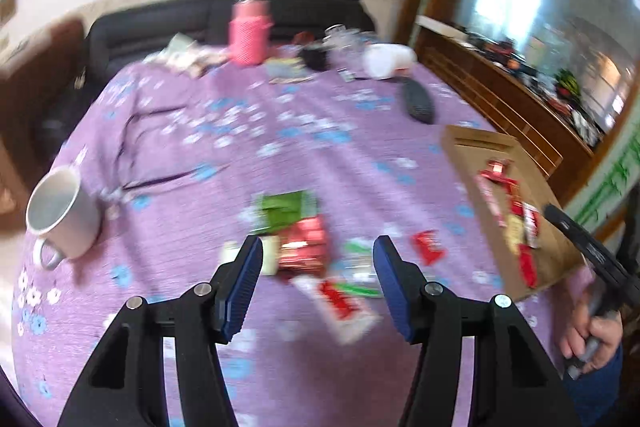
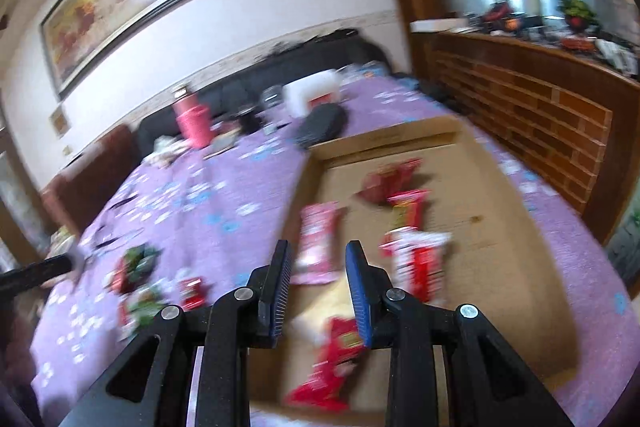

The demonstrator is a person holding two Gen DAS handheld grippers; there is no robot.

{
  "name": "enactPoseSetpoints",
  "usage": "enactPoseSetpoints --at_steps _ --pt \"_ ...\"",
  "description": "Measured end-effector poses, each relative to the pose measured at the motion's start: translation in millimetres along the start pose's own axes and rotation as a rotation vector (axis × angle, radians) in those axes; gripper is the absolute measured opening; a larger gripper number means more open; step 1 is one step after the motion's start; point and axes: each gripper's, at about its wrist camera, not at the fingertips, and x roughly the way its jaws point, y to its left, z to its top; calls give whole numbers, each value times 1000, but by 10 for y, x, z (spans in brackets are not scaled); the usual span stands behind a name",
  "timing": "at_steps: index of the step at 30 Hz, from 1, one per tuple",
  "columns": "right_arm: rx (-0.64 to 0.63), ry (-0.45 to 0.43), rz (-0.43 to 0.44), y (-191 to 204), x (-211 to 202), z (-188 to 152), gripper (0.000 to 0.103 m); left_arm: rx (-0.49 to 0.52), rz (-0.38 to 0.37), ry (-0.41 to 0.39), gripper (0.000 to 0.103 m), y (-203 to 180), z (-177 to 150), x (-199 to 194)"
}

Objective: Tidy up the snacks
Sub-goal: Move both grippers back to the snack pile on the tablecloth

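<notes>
Loose snacks lie on the purple tablecloth (image 1: 320,115): a green packet (image 1: 286,211), a red packet (image 1: 304,247), a red-and-white bar (image 1: 344,303) and a small red packet (image 1: 428,247). My left gripper (image 1: 318,267) hovers over this pile, open and empty. To the right a flat cardboard tray (image 1: 472,147) holds several red packets. In the right wrist view the tray (image 2: 500,227) contains a pink packet (image 2: 318,239), a red-and-white packet (image 2: 416,259) and red packets (image 2: 390,179). My right gripper (image 2: 320,279) hangs above the tray's near-left part, its jaws narrowly apart with nothing between them.
A white mug (image 1: 60,215) stands at the table's left edge. At the far side are a pink bottle (image 1: 248,35), a white container (image 1: 388,61) and a dark remote (image 1: 418,101). A dark sofa lies behind the table, and a wooden counter (image 2: 540,115) runs along the right.
</notes>
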Motion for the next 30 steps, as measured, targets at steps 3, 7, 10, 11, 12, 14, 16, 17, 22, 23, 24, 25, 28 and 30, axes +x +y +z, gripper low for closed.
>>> enactPoseSetpoints --at_steps 3,7,10,11,12,14,16,17,22,23,24,25,28,30 --pt "-44 80 120 318 74 -60 32 -75 25 29 57 378 53 160" --pt "-95 212 278 760 232 -205 35 -151 -4 72 57 706 24 452" --pt "-131 306 348 1043 385 -301 36 -191 -84 77 56 804 -3 601" --pt "-140 331 370 1131 428 -330 36 -187 -97 75 56 797 3 625" --pt "-150 355 391 1218 478 -357 36 -173 -103 70 56 770 8 669" --pt "-168 394 418 1374 570 -414 36 -157 -121 88 56 728 8 749" --pt "-184 432 435 1482 648 -486 36 -129 -143 130 57 675 -5 834" --pt "-190 448 439 1533 701 -513 36 -114 -150 139 56 665 -10 816" --pt "-269 488 394 1704 873 -623 36 181 -107 198 62 408 -166 640" --pt "-282 486 380 1715 897 -637 36 229 -93 190 63 364 -205 602" --pt "-297 481 363 1725 921 -635 36 275 -77 175 65 313 -236 556" --pt "-307 475 351 1724 931 -627 36 305 -73 160 66 273 -258 512" --pt "-333 451 318 1763 1023 -572 36 319 -41 104 66 266 -244 434" --pt "-355 451 298 1808 1118 -547 36 312 3 78 70 298 -231 437"
